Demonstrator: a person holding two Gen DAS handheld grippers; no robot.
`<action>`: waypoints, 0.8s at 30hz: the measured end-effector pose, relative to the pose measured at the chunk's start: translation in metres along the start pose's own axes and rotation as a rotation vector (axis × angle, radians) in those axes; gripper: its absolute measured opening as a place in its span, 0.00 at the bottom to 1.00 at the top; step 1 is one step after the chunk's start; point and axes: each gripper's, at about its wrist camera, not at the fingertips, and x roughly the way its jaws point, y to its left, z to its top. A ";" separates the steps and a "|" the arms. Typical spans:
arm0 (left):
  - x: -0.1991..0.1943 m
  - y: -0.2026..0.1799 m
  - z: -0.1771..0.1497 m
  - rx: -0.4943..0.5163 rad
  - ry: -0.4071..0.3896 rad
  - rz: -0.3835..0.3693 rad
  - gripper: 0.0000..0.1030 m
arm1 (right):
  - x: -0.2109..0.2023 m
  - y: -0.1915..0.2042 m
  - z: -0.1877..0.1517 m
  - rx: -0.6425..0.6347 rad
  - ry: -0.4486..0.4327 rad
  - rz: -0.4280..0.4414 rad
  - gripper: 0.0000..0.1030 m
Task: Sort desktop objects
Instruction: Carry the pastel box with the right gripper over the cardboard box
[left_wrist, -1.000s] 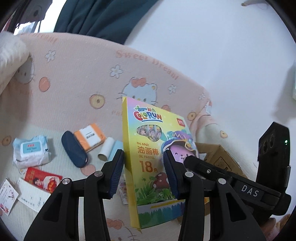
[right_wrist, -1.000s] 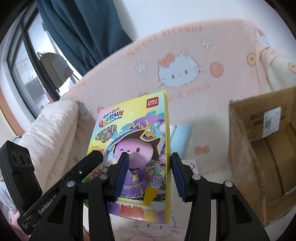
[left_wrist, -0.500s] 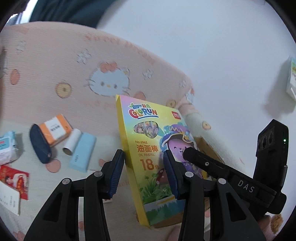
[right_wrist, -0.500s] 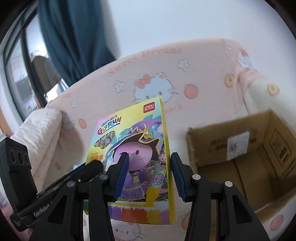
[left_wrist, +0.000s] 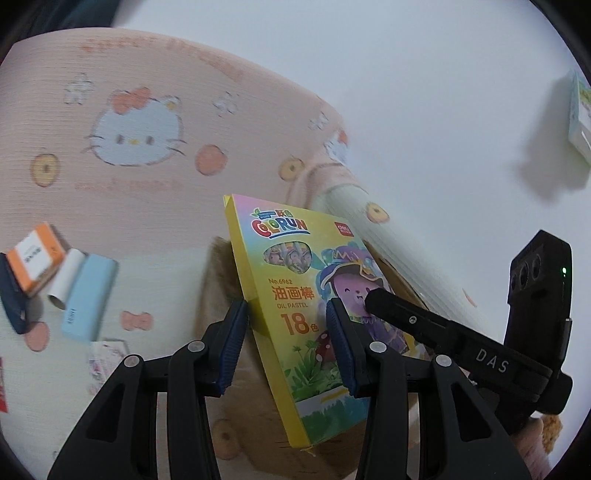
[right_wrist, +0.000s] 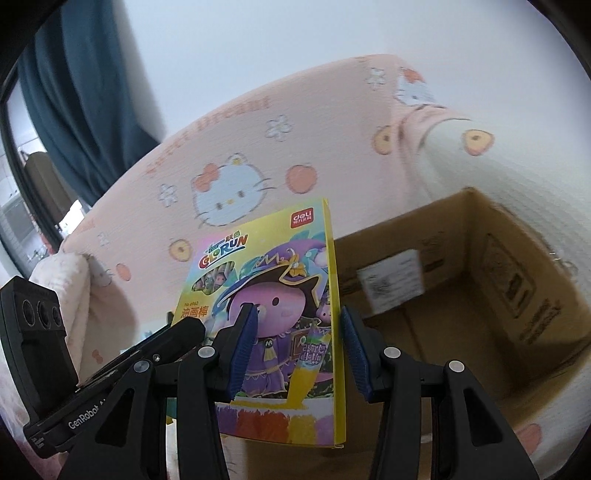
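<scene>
Since a second ago you've carried the oil pastel box (left_wrist: 291, 295) sideways: the cardboard box (right_wrist: 480, 295), then off to the right, now sits open right behind it, and the loose items have slid to the left edge of the left wrist view. Left hand-held gripper (left_wrist: 286, 343): clenched on the pastel box's left part, blue pads either side. Right hand-held gripper (right_wrist: 297, 349): clenched on its right edge. Pastel box upright, slightly tilted, held in the air between both, above the pink cartoon-cat bedsheet (left_wrist: 147, 206). Left behind on the sheet: light blue case (left_wrist: 88, 297), white roll (left_wrist: 64, 282), orange-and-white packet (left_wrist: 35, 256), dark blue pouch (left_wrist: 11, 295), close together.
</scene>
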 end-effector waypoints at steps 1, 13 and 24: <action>0.004 -0.006 -0.001 0.013 0.011 -0.004 0.46 | -0.003 -0.008 0.001 0.004 0.004 -0.008 0.43; 0.032 -0.037 -0.024 0.063 0.188 0.033 0.47 | -0.002 -0.068 -0.008 0.058 0.139 -0.024 0.43; 0.044 -0.043 -0.037 0.171 0.270 0.127 0.50 | 0.031 -0.098 -0.012 0.177 0.264 0.048 0.43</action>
